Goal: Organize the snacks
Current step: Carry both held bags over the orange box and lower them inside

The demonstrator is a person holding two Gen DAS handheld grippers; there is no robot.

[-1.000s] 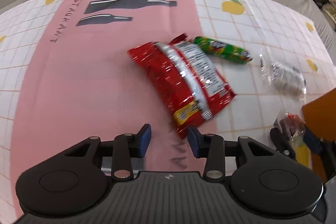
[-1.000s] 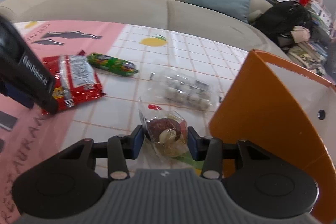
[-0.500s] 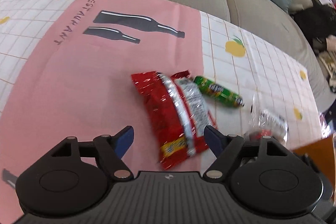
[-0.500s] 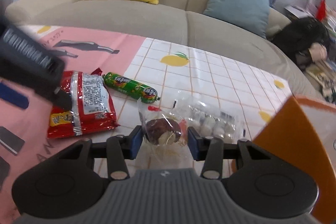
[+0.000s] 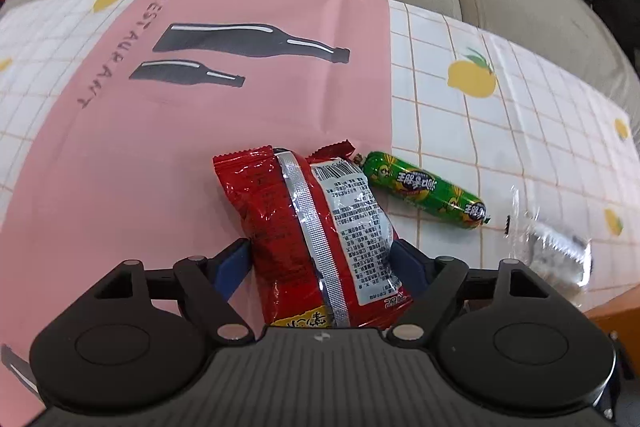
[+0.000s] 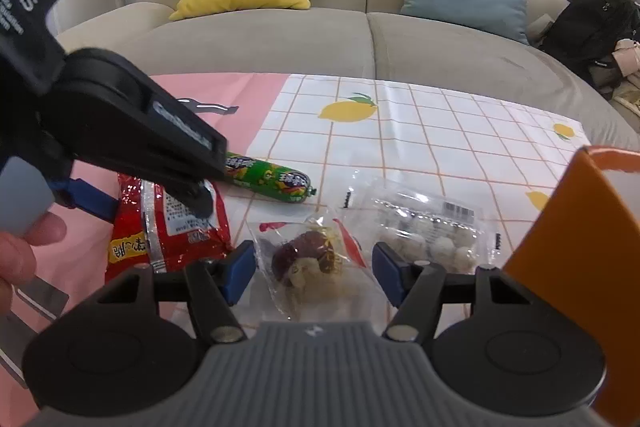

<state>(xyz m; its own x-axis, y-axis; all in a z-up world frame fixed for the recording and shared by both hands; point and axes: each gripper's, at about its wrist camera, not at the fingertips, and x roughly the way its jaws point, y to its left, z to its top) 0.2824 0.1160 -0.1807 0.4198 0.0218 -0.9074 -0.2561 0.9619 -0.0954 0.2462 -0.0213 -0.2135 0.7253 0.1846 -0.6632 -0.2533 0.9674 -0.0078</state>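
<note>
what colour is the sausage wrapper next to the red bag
Green, with yellow and red print; the sausage shows best in the left wrist view.

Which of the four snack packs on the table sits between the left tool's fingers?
The red foil packet, flanked by the left tool. The green sausage stick and both clear packs lie off to its right.

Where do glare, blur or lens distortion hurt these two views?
Left wrist view: glare on the crinkled red foil snack packet; the clear plastic packet at right is smeared; the table edge bows. Right wrist view: sharp centrally; the black left gripper looms soft.
</note>
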